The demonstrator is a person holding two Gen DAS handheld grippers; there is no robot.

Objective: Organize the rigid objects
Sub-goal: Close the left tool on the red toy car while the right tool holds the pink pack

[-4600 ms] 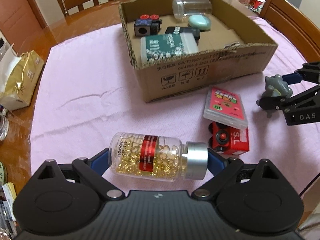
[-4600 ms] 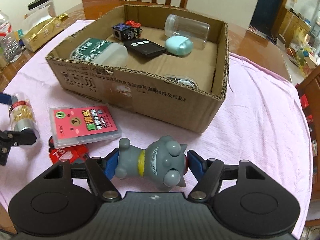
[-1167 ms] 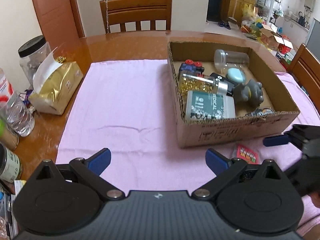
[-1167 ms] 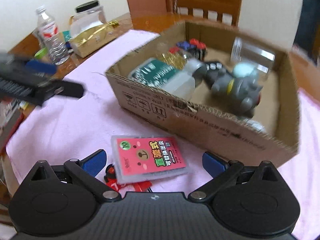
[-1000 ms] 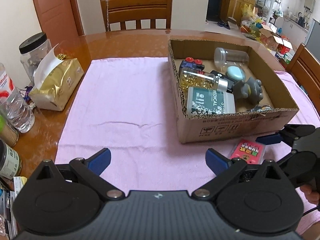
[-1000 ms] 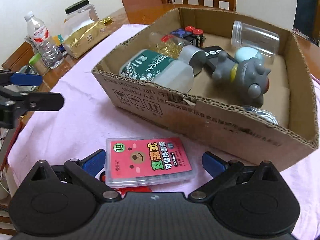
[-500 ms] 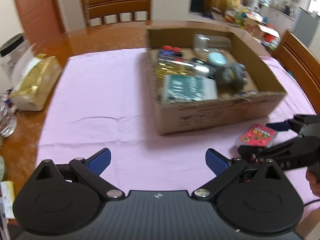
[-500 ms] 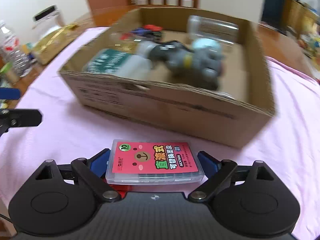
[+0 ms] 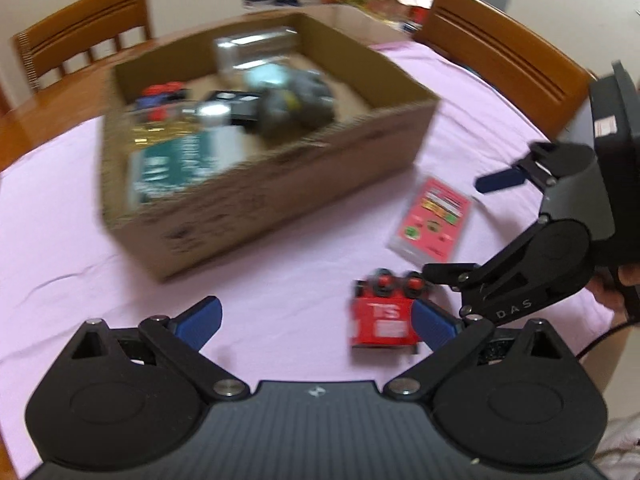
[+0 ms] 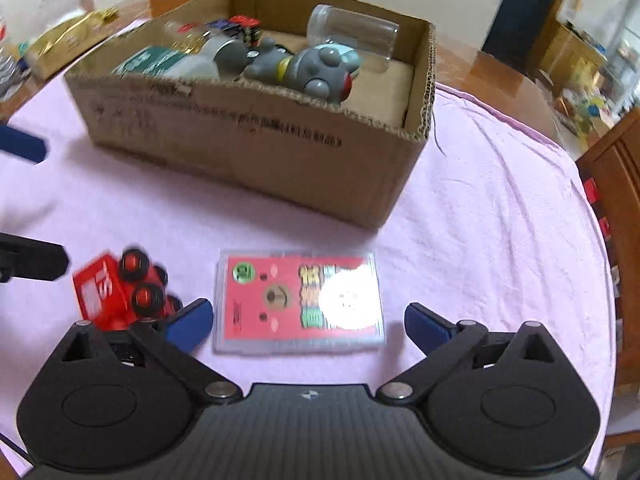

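Pink cloth [image 10: 500, 208] covers the bench; cardboard box [image 10: 248, 148] sits mid-cloth and serves as landmark. Already in the box: grey toy figure [image 10: 308, 66], clear jar [image 10: 356, 34], capsule bottle, green-labelled container, small black items, all blurred in the left wrist view. Two things lie outside, in front of the box's near wall: card case [image 10: 300, 300] with pink label, flat on the cloth, and red toy truck [image 9: 382, 316] just beside it, further from the box.

Right gripper [image 10: 308, 320] hangs over the card case, jaws opening to their widest, case between them, pads not pressing on it. Left gripper [image 9: 316, 320] has jaws wide open, nothing held; truck sits just inside its right-hand finger [image 9: 434, 324], seemingly touching or nearly so.

Risks, judged: both grippers crowd the same patch in front of the box, so the linkages could knock together. Truck is off-centre in the left jaws, closing now would likely shove or roll it on its wheels. Card case is thin and flat, so the pads may skid over its lid or snag the cloth instead.
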